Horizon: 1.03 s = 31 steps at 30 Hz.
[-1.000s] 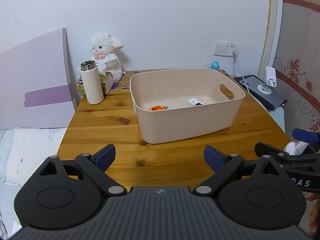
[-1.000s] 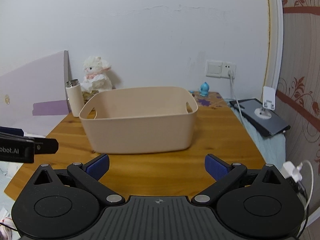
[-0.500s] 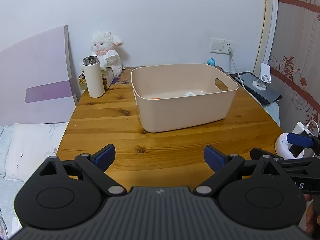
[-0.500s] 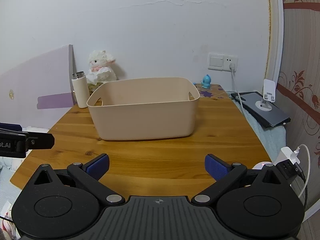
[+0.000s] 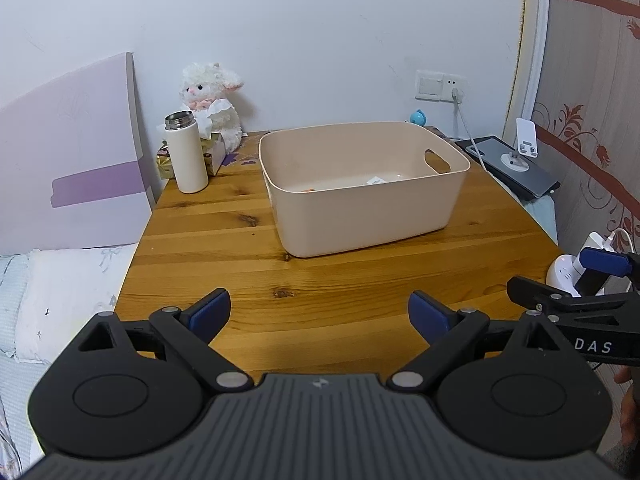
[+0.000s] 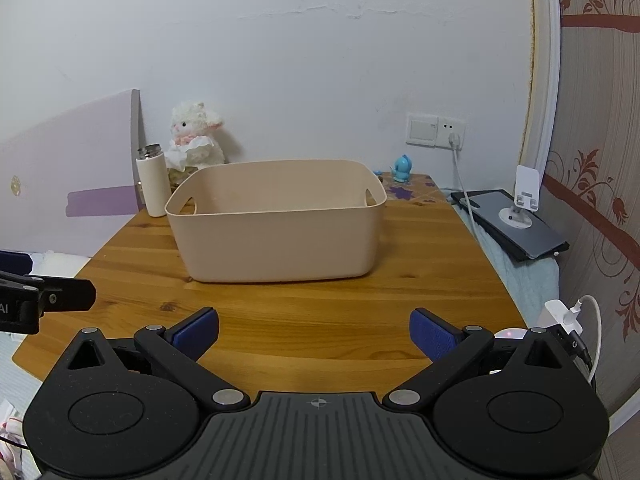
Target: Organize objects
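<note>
Left gripper (image 5: 319, 312) & right gripper (image 6: 314, 328): jaws apart, nothing held, near table (image 5: 224, 248) edge. Bin (image 5: 360, 200) mid-table w/ small bits inside. Prob light, stiff plastic; grab by handle cutout (image 5: 437, 159) or rim.

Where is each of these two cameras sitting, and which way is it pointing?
Left wrist view: sits on the left gripper, looking forward over the wooden table and slightly down into the beige bin; its own two open fingers show below, and the right gripper shows at the right edge.
Right wrist view: sits on the right gripper, lower, facing the bin's side; own open fingers below, left gripper at the left edge.
Shared: bin, table, white bottle, plush lamb, wall socket.
</note>
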Available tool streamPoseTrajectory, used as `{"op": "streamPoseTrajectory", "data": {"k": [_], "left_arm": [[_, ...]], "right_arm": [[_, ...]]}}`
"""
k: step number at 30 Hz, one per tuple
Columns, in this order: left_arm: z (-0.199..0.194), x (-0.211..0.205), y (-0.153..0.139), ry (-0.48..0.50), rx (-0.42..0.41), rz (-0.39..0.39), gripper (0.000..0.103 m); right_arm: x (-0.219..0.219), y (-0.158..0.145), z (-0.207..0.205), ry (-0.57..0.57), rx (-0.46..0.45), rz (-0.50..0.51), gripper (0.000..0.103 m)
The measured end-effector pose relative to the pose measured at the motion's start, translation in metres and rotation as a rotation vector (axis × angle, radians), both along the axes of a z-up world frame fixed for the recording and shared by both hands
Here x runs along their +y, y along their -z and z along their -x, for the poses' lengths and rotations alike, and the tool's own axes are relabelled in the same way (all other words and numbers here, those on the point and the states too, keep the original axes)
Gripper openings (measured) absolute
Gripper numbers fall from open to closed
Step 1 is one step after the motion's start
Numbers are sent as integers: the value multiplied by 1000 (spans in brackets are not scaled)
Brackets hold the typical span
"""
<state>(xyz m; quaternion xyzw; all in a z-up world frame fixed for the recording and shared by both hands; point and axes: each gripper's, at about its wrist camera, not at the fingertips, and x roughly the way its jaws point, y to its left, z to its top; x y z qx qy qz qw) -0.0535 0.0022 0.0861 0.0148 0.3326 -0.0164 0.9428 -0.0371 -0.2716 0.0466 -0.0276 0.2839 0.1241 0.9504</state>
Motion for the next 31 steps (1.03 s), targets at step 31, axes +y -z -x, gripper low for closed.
{"op": "streamPoseTrajectory", "data": {"k": [31], "left_arm": [[-7,-5,3,13,30,-15,96]], "right_arm": [[-8,8,-14,37,32,21,103]]}}
